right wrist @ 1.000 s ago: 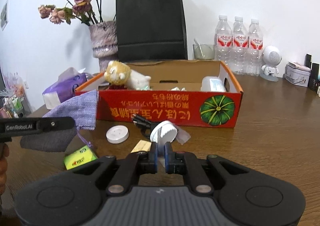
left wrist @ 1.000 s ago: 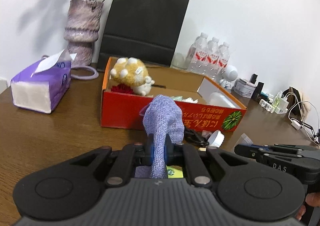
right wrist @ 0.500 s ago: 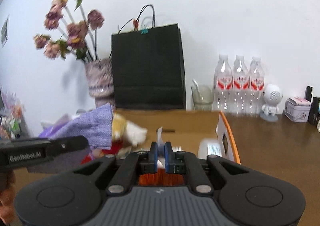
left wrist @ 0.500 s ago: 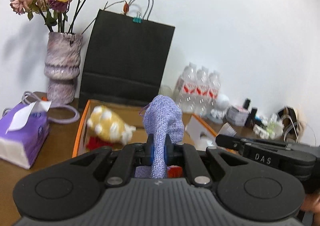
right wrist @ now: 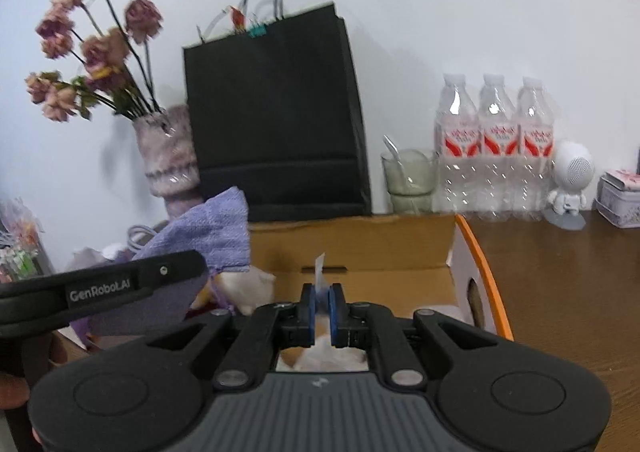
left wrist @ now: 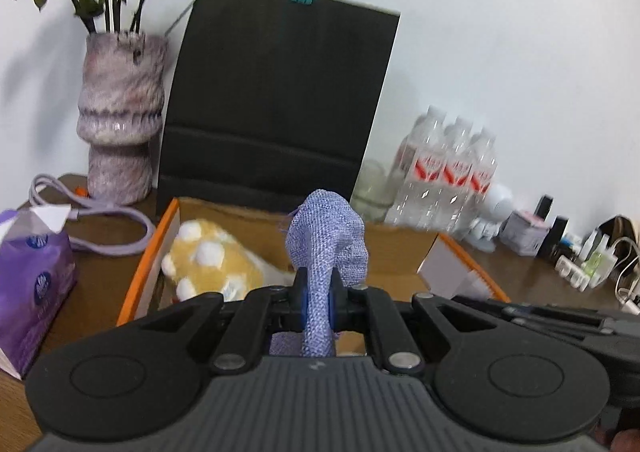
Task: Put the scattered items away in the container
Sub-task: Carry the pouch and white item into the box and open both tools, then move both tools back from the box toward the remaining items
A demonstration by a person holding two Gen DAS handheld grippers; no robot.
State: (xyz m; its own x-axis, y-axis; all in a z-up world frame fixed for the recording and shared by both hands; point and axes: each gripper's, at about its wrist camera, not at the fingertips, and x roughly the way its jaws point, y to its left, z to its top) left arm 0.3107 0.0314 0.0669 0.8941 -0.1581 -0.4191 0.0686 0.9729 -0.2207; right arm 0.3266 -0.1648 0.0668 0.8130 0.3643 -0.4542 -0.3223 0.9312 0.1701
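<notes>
My left gripper (left wrist: pixel 318 298) is shut on a lilac woven cloth pouch (left wrist: pixel 326 248) and holds it over the open cardboard box (left wrist: pixel 160 252), which has orange edges. A yellow plush toy (left wrist: pixel 208 258) lies in the box at its left end. My right gripper (right wrist: pixel 320 306) is shut on a thin clear plastic wrapper (right wrist: pixel 319 272) and is also over the box (right wrist: pixel 476 252). The rest of what hangs below its pads is hidden. In the right wrist view the left gripper's body (right wrist: pixel 100 288) with the pouch (right wrist: pixel 208 228) is at the left.
A black paper bag (left wrist: pixel 276 100) and a vase of dried roses (left wrist: pixel 120 116) stand behind the box. A purple tissue pack (left wrist: pixel 28 284) is at the left. Three water bottles (right wrist: pixel 496 140), a glass cup (right wrist: pixel 408 180) and a white robot figure (right wrist: pixel 572 180) stand at the back right.
Both grippers rose from the table in front of the red box and moved forward over its opening, carrying the pouch and the wrapped item. The loose items on the table dropped out of view.
</notes>
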